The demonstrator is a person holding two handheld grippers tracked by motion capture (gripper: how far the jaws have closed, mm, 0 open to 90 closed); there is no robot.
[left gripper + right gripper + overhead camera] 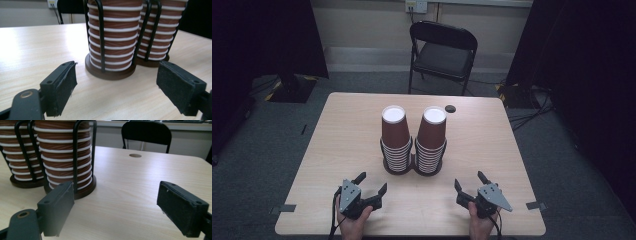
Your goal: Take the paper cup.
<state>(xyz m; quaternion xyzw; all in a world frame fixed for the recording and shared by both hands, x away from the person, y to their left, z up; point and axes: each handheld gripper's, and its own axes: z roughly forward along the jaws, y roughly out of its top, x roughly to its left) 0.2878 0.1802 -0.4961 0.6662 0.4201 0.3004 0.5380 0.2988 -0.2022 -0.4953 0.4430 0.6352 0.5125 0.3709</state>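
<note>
- I'm sitting at the near edge of the worktop (337,130) with both grippers parked low, so there's loads of bare wood opening up left, right and behind the cups.
- My left gripper (371,184) is hovering near the front-left, fingers (65,85) spread wide and holding nothing.
- My right gripper (470,181) is mirroring it at the front-right, fingers (183,207) also gaping wide and empty.
- Both are sitting close to the front edge, with a clear strip of worktop lying between them and the cup holders.
- The left cup stack (395,136) and the right cup stack (431,136) are standing upright in the middle of the worktop, long axis running straight up, open mouths pointing at the ceiling, white insides showing.
- They're sitting side by side, bases just about touching, and I'm seeing the right one leaning a hair to the right at the top.
- Each stack is nesting in a black wire holder (101,35) on a round dark base (110,73); brown cups with white rims are piling up inside the bars, and the top cup is poking well above the wire.
- There's a small round hole (135,155) in the worktop near the far edge, just beyond the right stack.
- A black folding chair (443,52) is standing past the far edge, apart from the worktop.
- Grey carpet is running all round, with cables trailing off to the right.
</note>
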